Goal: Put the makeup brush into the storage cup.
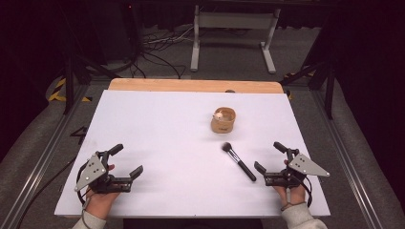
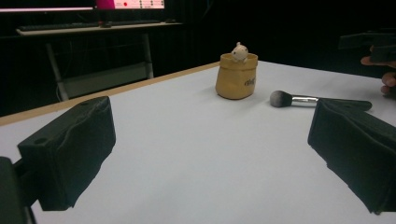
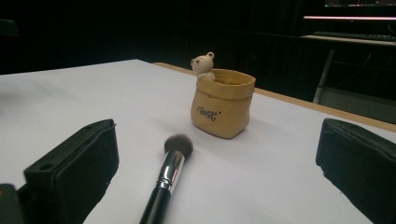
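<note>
A makeup brush (image 1: 238,161) with a black handle, silver ferrule and dark bristles lies flat on the white table (image 1: 167,138), bristles toward the far side. Behind it stands a tan pouch-shaped pot (image 1: 223,120) with a small white bear at its rim. My right gripper (image 1: 271,157) rests near the front right, open, just right of the brush handle. In the right gripper view the brush (image 3: 168,179) lies between my jaws and the pot (image 3: 223,102) stands beyond. My left gripper (image 1: 128,160) rests at the front left, open and empty, well apart from the brush (image 2: 303,100) and the pot (image 2: 236,74).
A wooden strip (image 1: 191,85) edges the table's far side. Beyond it are a grey metal stand (image 1: 234,28) and cables on the floor. Metal rails (image 1: 43,157) run along both sides of the table.
</note>
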